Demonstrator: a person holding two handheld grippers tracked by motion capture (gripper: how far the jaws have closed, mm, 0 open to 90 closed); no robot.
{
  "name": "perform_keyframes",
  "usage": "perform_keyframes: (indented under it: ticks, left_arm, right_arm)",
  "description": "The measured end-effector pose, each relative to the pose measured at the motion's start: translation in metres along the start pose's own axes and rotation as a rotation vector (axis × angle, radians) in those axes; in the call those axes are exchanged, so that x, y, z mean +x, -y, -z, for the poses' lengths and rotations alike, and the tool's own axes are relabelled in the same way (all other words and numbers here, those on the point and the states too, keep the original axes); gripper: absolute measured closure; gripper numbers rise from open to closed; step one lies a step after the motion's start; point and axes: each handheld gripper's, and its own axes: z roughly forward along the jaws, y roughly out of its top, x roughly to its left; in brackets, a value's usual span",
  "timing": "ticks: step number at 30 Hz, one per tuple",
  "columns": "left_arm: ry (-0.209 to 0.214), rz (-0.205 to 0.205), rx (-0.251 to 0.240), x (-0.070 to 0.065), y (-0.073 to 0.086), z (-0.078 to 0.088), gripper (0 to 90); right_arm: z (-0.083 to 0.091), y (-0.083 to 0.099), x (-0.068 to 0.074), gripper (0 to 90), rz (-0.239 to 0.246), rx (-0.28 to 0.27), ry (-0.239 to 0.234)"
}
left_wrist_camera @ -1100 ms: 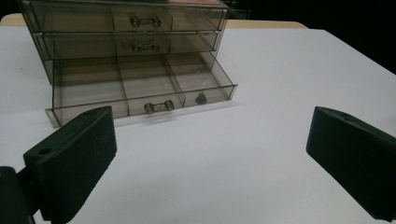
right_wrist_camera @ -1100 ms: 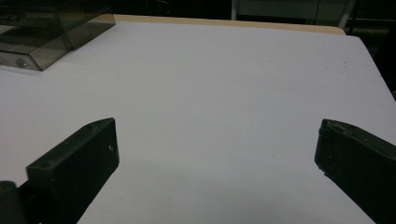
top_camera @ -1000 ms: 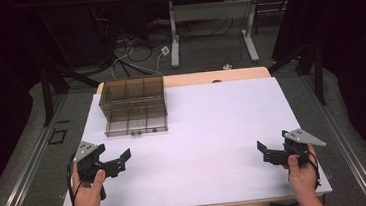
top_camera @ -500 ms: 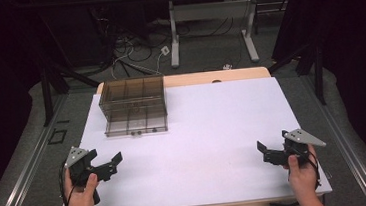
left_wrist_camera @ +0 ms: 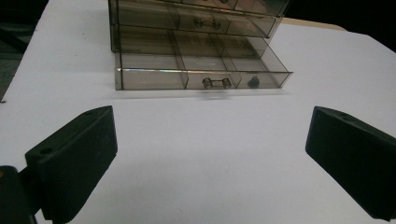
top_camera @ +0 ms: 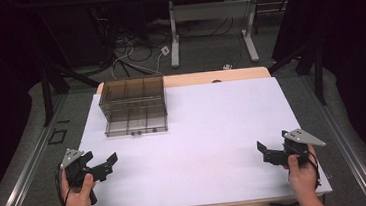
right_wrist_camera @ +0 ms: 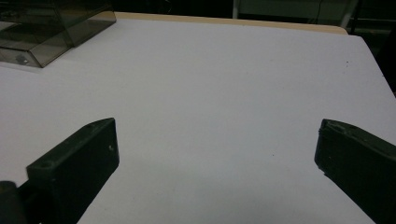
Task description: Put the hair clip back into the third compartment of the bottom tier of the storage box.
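A smoky see-through drawer cabinet (top_camera: pixel 133 105) stands at the back left of the white table top (top_camera: pixel 213 125). Its bottom drawer (left_wrist_camera: pixel 201 70) is pulled out a little, with a small bar handle (left_wrist_camera: pixel 216 83) at its front. My left gripper (top_camera: pixel 107 167) rests at the near left corner, held by a hand, open and empty. In the left gripper view its jaws stand wide apart, pointing at the drawer front, with the left gripper (left_wrist_camera: pixel 210 158) well short of it. My right gripper (top_camera: pixel 264 153) sits at the near right, open, nothing between its jaws. In the right gripper view, the right gripper (right_wrist_camera: pixel 217 163) faces bare table, with the cabinet (right_wrist_camera: pixel 46 28) far off.
The wooden table edge (top_camera: pixel 219 76) runs behind the white top. Beyond it are the legs of another desk (top_camera: pixel 175 38) and loose cables (top_camera: pixel 131 52) on the floor. A black cable trails from each gripper off the near edge.
My left gripper has slid left and slightly toward the near edge, staying open. The right gripper and the cabinet have not moved.
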Motion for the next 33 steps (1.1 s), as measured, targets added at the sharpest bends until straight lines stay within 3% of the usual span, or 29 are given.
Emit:
perform_keyframes:
  ticks: [33]
  left_arm:
    - [-0.031, -0.001, 0.04, 0.008, 0.0075, -0.0096, 3.1]
  right_arm:
    - [-0.0019, 0.0006, -0.001, 0.0, 0.001, 0.007, -0.007]
